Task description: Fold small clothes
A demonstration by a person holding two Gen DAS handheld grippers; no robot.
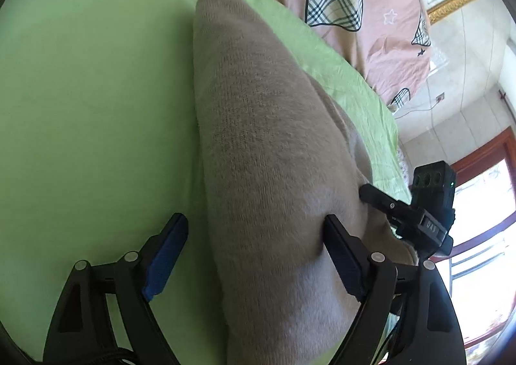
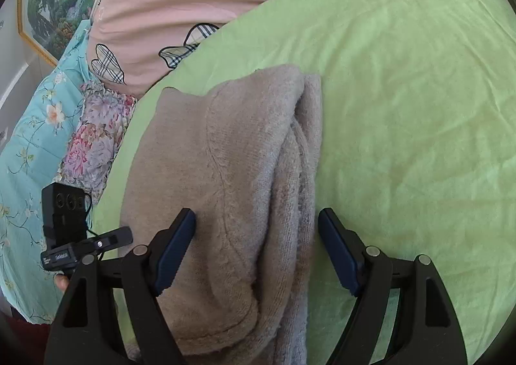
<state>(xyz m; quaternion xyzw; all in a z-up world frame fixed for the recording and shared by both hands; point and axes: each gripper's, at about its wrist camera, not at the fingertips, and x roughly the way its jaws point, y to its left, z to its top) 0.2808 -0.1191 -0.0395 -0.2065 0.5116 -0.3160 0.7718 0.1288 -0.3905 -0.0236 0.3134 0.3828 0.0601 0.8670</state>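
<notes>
Your left gripper (image 1: 256, 232) stands wide open over the beige knitted garment (image 1: 258, 139), with nothing pinched. The folded knit runs straight ahead from between your fingers, narrowing toward its far end. Its left edge lies just inside your left pad, with a strip of green sheet (image 1: 80, 90) showing between them; your right pad touches or sits right against the fabric, and more of the garment spills past it to the right. Beyond that right finger, near the garment's edge, you can see your right gripper (image 1: 377, 195) seen from the side.

Your right gripper (image 2: 256, 228) is also spread wide and grips nothing. The beige knitted garment (image 2: 225, 155) lies between and ahead of its fingers, folded in layers, with the stacked edges bunched toward the right pad, which stands just clear on the green sheet (image 2: 403, 106). The left pad rests against the fabric, and the garment extends past it to the left. Further left, your left gripper (image 2: 124, 234) is visible. A pink quilt (image 2: 154, 10) lies beyond the sheet.
</notes>
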